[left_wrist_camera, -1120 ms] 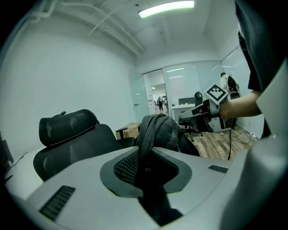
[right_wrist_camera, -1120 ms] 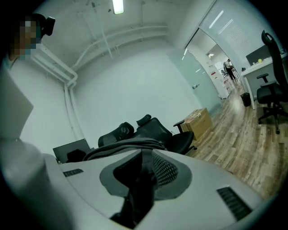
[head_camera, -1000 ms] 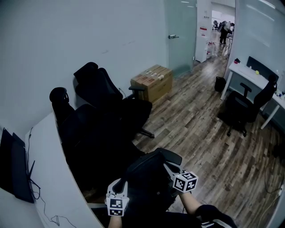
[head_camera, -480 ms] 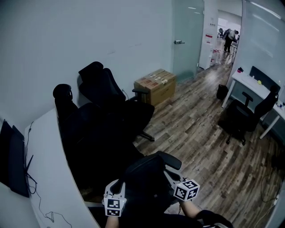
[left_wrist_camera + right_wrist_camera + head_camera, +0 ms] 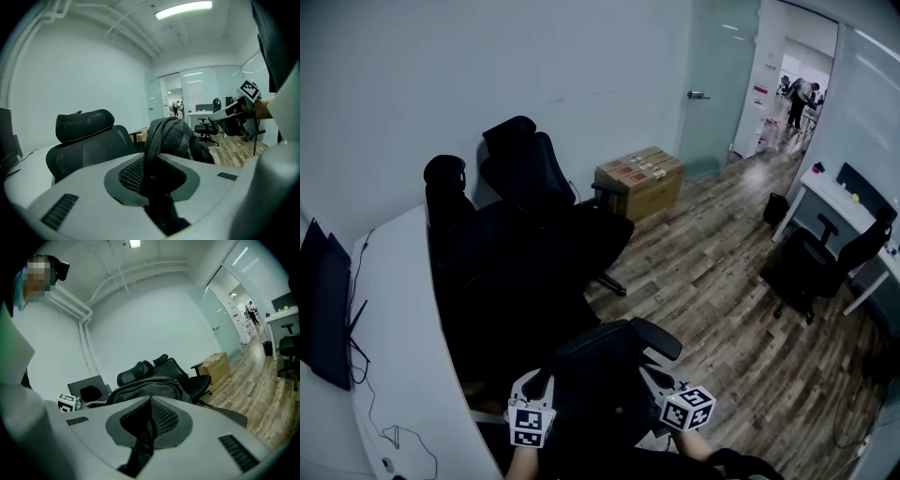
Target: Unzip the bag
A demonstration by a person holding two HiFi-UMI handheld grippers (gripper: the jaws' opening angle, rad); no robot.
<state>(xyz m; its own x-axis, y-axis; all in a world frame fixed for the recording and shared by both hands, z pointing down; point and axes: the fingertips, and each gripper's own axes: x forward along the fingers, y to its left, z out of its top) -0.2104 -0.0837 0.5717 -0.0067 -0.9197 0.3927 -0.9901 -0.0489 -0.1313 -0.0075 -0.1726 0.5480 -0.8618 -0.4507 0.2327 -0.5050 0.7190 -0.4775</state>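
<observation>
Right tongs lower; wood floor, white desk

Dark grey fabric backpack; black mesh chairs; tan cardboard box; white table; brown wood-plank floor; pale grey left tool and right tool, black-and-white square markers.

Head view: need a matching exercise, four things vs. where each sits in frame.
Things:
1. bag
2. cardboard box
3. monitor
4. person

Places:
A. far left edge
B. top right, far off
C. bottom centre
D. upper middle, on the wood floor

Pairs: 1-C, 2-D, 3-A, 4-B
</observation>
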